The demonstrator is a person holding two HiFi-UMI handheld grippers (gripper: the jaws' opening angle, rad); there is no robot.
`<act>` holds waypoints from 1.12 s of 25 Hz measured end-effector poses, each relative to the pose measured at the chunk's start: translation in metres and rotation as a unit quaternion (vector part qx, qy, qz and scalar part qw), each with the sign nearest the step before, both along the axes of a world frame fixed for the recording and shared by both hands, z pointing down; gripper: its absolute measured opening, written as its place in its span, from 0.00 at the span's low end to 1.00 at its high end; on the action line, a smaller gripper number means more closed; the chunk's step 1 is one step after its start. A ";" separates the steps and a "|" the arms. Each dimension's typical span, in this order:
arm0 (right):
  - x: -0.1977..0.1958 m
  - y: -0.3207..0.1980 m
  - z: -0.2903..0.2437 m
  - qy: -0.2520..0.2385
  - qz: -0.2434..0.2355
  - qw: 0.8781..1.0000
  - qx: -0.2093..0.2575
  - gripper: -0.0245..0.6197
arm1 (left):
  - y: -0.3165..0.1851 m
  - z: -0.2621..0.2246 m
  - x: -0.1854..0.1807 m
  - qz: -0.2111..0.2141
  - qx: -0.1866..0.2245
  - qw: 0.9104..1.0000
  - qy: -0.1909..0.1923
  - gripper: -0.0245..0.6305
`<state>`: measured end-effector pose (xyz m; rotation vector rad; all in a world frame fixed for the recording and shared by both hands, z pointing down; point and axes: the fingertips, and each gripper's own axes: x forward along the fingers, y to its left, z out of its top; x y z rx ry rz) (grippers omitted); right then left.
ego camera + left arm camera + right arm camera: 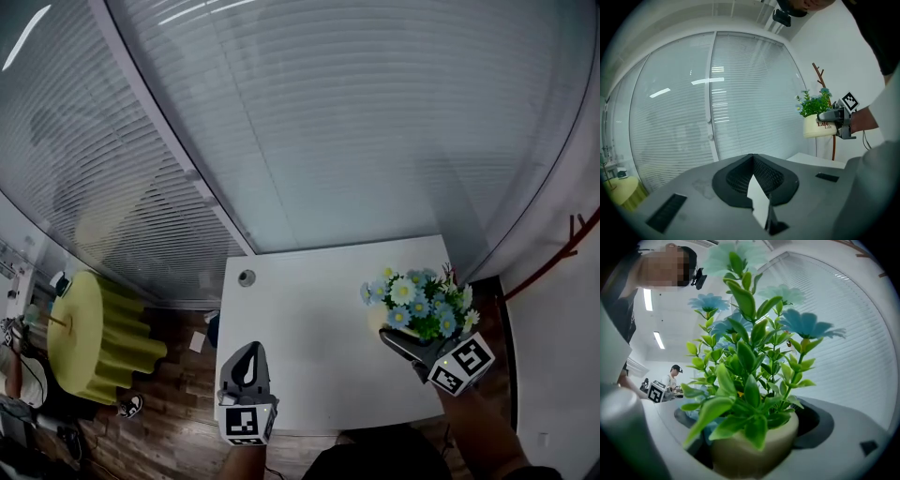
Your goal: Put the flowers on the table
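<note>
Right gripper (401, 339) is clamped on the flower pot (417, 305), blooms poking up past its jaws, looks lifted off the white table (309, 314) underneath, I think. Left gripper (247, 354) sits off to its side, jaws pressed together, empty.

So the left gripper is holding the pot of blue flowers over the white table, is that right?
No, the right gripper is holding the pot of blue flowers over the white table; the right gripper view shows it between the jaws. The left gripper is shut.
</note>
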<state>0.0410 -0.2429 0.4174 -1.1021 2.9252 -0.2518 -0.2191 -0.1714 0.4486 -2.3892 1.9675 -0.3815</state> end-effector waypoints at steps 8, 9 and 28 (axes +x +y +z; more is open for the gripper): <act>-0.005 -0.028 0.052 0.017 -0.001 1.000 -0.026 0.86 | -0.030 0.034 0.001 0.002 -0.025 1.000 0.004 0.04; -0.007 -0.031 0.058 0.018 -0.002 0.999 -0.030 0.86 | -0.033 0.038 0.000 0.001 -0.027 1.000 0.005 0.04; -0.009 -0.050 0.106 0.045 0.005 0.997 -0.056 0.86 | -0.060 0.074 0.001 -0.003 -0.060 0.998 0.031 0.04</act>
